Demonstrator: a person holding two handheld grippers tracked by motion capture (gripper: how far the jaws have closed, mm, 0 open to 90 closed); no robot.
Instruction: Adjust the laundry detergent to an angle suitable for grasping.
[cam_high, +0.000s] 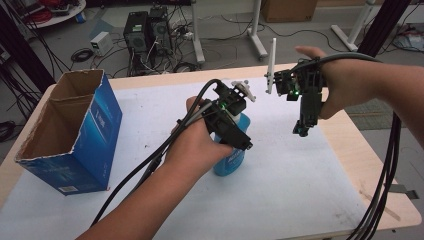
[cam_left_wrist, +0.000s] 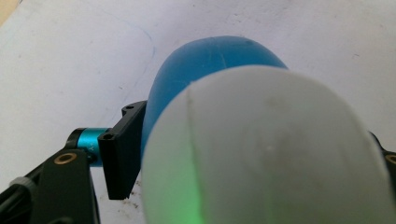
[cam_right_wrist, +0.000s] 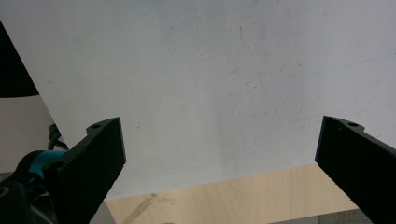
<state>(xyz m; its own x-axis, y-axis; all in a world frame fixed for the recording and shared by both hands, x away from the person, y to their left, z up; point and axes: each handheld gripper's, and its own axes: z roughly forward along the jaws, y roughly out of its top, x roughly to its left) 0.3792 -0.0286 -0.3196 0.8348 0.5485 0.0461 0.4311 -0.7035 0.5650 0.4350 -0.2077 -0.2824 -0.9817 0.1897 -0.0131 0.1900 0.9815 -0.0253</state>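
Tabletop: left tongs (cam_high: 234, 131) clamp blue bottle (cam_high: 231, 159).

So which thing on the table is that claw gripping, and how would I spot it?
Start at the white sheet covering the wooden table, with the open blue cardboard box standing at its left. Near the sheet's middle, the left claw is shut on an upright blue bottle. It is the sheet's only rounded, glossy plastic thing, with a pale cap on top.

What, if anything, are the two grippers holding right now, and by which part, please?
The left gripper clamps the blue bottle around its upper body, just below the white cap. The right gripper is open and holds nothing.
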